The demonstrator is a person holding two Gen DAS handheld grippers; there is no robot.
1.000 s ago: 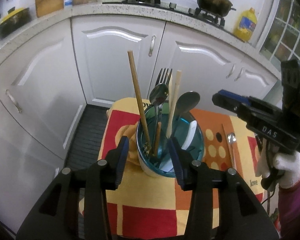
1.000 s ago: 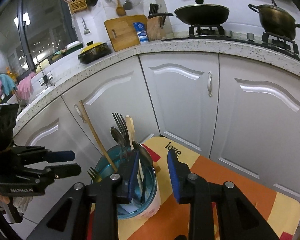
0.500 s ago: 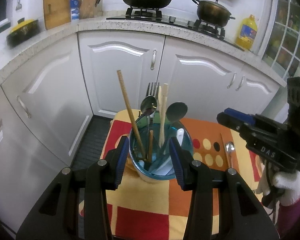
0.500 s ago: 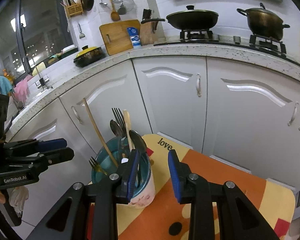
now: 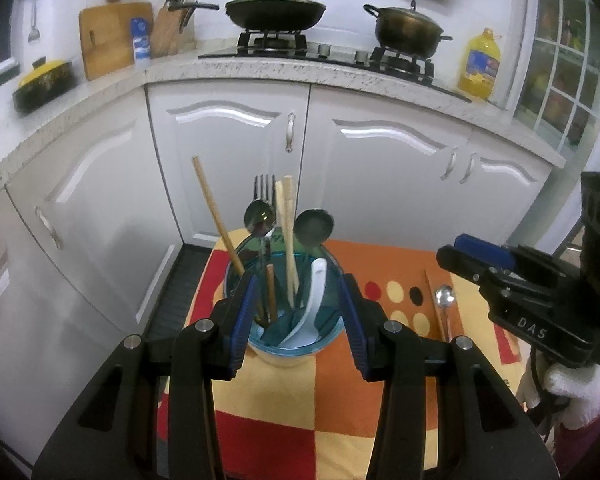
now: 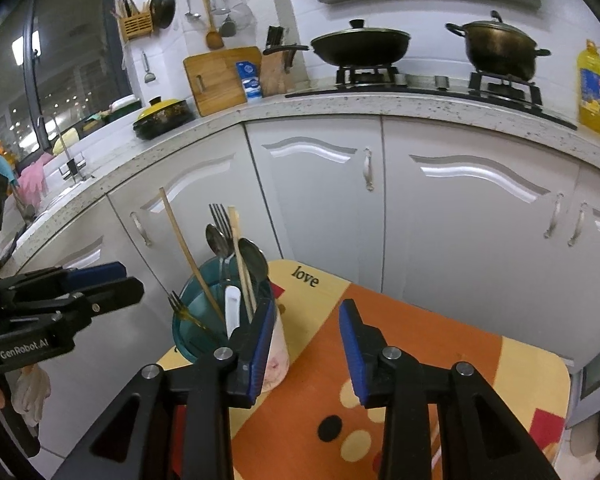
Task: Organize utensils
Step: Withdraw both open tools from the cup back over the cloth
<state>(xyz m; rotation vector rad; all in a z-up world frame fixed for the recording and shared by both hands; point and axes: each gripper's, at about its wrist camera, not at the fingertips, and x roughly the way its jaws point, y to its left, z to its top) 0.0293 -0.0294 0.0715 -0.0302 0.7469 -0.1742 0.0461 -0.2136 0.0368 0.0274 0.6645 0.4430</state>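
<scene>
A blue-rimmed utensil cup [image 5: 288, 354] [image 6: 276, 356] stands on a small table with an orange, yellow and red cloth [image 5: 300, 400]. It holds chopsticks [image 5: 286, 240], a fork [image 5: 263, 186], two metal spoons [image 5: 314, 226] and a white ceramic spoon [image 5: 314, 296]. My left gripper [image 5: 298, 320] is open, its jaws either side of the cup but nearer the camera. A metal spoon [image 5: 444, 304] and a chopstick [image 5: 434, 304] lie on the cloth to the right. My right gripper [image 6: 304, 344] is open and empty above the cloth, right of the cup.
White kitchen cabinets [image 5: 228, 160] stand close behind the table. The counter above carries a wok [image 5: 276, 12], a pot [image 5: 408, 28], an oil bottle [image 5: 480, 64] and a cutting board [image 5: 108, 36]. The floor gap [image 5: 172, 280] lies left of the table.
Both grippers have pulled back and risen away from the cup. The cup and its utensils now look smaller and lower. Both stay open.
</scene>
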